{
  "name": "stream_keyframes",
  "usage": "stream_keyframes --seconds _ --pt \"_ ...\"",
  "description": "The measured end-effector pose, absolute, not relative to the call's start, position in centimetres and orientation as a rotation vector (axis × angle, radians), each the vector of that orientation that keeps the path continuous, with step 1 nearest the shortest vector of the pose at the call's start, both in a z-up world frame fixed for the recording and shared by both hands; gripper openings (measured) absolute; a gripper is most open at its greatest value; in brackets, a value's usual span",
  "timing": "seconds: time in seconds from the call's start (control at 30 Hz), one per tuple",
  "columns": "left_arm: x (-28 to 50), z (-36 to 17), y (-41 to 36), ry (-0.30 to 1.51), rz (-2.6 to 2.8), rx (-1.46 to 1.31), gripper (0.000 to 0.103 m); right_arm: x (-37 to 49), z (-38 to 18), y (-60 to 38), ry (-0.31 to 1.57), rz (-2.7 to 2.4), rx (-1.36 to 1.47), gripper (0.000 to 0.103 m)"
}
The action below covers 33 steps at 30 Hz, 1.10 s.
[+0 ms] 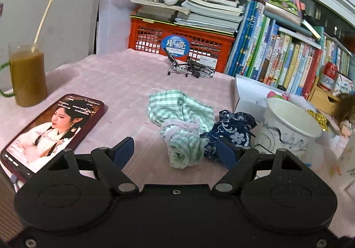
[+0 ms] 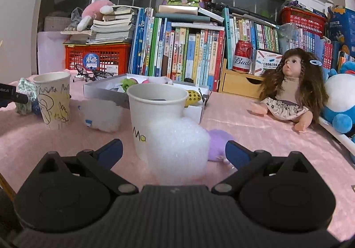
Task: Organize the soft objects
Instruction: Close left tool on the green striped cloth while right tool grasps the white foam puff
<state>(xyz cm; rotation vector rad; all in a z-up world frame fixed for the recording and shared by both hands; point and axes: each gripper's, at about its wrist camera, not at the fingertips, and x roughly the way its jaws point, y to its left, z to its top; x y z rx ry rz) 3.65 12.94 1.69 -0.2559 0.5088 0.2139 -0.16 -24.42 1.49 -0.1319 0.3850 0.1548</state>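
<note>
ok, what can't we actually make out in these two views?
- Right wrist view: inside of the plain paper cup, only a dark sliver shows past its rim.
- Right wrist view: purple soft thing, mostly behind the white foam wad.
- Left wrist view: blue pouch, its near part behind the left gripper finger.
- Left wrist view: brown furry thing, cut off by the right edge.

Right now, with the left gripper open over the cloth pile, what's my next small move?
Probably ease the left gripper forward and down, then close on the green checked cloth. Its fingers are open, the cloth sits between them untouched, and the blue pouch crowds one side.
</note>
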Motion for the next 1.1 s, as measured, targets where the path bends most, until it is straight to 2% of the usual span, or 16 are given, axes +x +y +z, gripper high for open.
stream_keyframes --seconds 0.13,0.27,0.43,0.5,0.57,0.7,1.1 --pt "4.2 1.3 13.1 0.512 0.221 -0.263 0.075 0.2 1.2 -24.3 0.398 0.153 -0.140 0.102" --pt "4.7 1.1 13.2 0.509 0.213 -0.275 0.066 0.9 1.0 -24.5 0.412 0.161 -0.138 0.100" --pt "5.1 0.9 13.3 0.512 0.183 -0.297 0.047 1.7 0.8 -24.6 0.460 0.183 -0.129 0.086" --pt "5.3 0.9 13.2 0.520 0.172 -0.300 0.037 1.7 0.6 -24.7 0.473 0.183 -0.125 0.077" --pt "5.2 1.0 13.0 0.519 0.176 -0.287 0.034 1.6 0.6 -24.7 0.477 0.174 -0.128 0.070" --pt "4.6 1.1 12.9 0.516 0.176 -0.281 0.032 0.9 0.8 -24.7 0.472 0.181 -0.133 0.067" --pt "-0.7 3.2 12.7 0.517 0.074 -0.307 0.032 -1.3 2.8 -24.8 0.431 0.209 -0.112 0.066"
